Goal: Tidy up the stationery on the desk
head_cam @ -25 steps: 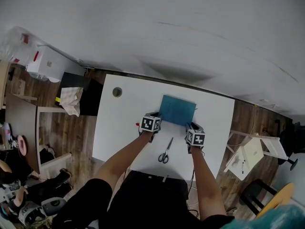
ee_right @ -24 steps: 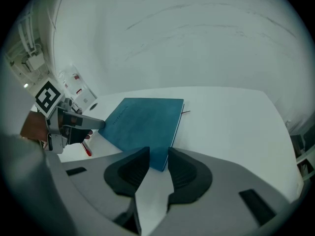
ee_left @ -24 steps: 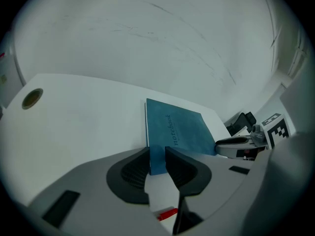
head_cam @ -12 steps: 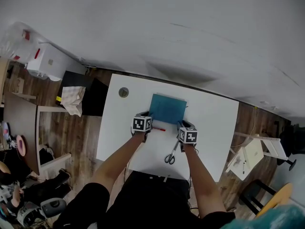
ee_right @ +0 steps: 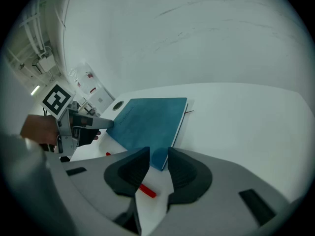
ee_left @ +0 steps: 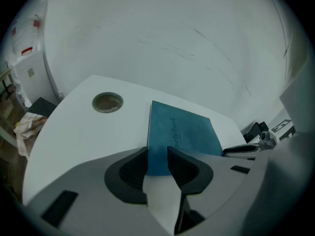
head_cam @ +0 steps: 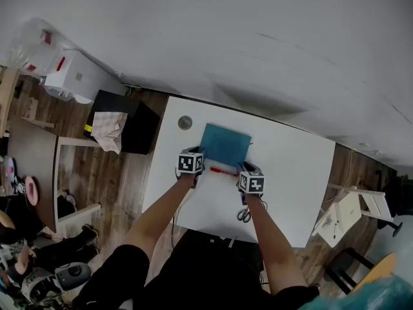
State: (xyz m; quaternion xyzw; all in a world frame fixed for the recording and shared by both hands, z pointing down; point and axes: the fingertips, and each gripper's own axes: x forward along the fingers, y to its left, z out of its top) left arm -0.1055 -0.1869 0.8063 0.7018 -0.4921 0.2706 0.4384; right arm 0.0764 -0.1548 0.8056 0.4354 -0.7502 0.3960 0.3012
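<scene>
A teal notebook (head_cam: 224, 144) (ee_left: 183, 132) (ee_right: 147, 121) lies flat near the far edge of the white desk (head_cam: 290, 173). My left gripper (head_cam: 196, 153) (ee_left: 157, 152) is over its near left corner, and its jaws have just been opening; the corner shows through their gap. My right gripper (head_cam: 244, 168) (ee_right: 159, 155) is over the near right corner, also with a gap between its jaws. Whether either touches the cover I cannot tell. A red pen (head_cam: 223, 171) (ee_right: 146, 190) lies between the grippers. Scissors (head_cam: 244, 214) lie by my right forearm.
A round cable hole (head_cam: 185, 122) (ee_left: 107, 102) sits in the desk's far left corner. A black cabinet (head_cam: 126, 131) with a cloth on it stands left of the desk. A white stool (head_cam: 345, 212) is on the right. The wall runs behind the desk.
Both grippers and the notebook have shifted left across the desk. The scissors stayed behind and now lie near the right forearm. The red pen has come into view between the grippers.
</scene>
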